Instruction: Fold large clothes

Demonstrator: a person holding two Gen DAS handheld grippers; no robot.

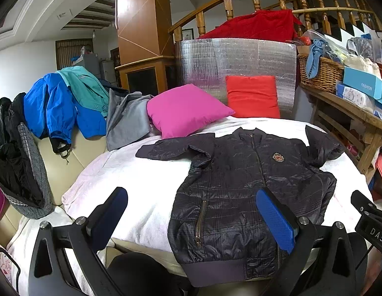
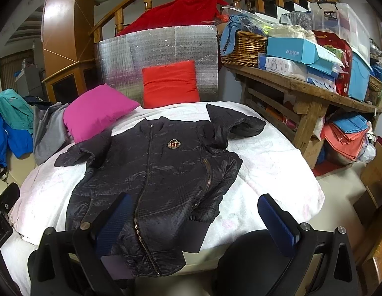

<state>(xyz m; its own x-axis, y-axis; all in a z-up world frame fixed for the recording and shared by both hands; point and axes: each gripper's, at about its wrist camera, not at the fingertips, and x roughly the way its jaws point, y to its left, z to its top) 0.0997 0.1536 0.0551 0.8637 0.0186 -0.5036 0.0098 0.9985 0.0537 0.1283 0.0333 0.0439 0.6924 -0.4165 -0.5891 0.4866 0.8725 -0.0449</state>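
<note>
A dark quilted zip jacket [image 1: 240, 185] with a gold chest badge lies front up on a white blanket [image 1: 141, 180]; its hem hangs over the near edge. It also shows in the right wrist view [image 2: 154, 172]. Its sleeves are spread; the one on the right is bent back near the shoulder [image 2: 235, 123]. My left gripper [image 1: 191, 217] is open above the hem's left part, holding nothing. My right gripper [image 2: 193, 219] is open above the hem's right part, holding nothing.
A pink pillow [image 1: 183, 109] and a red pillow [image 1: 252, 96] lean behind the jacket. Blue, teal and grey clothes [image 1: 67, 103] pile on the left. A wooden bench [image 2: 302, 91] with a wicker basket [image 2: 242, 46] and boxes stands right.
</note>
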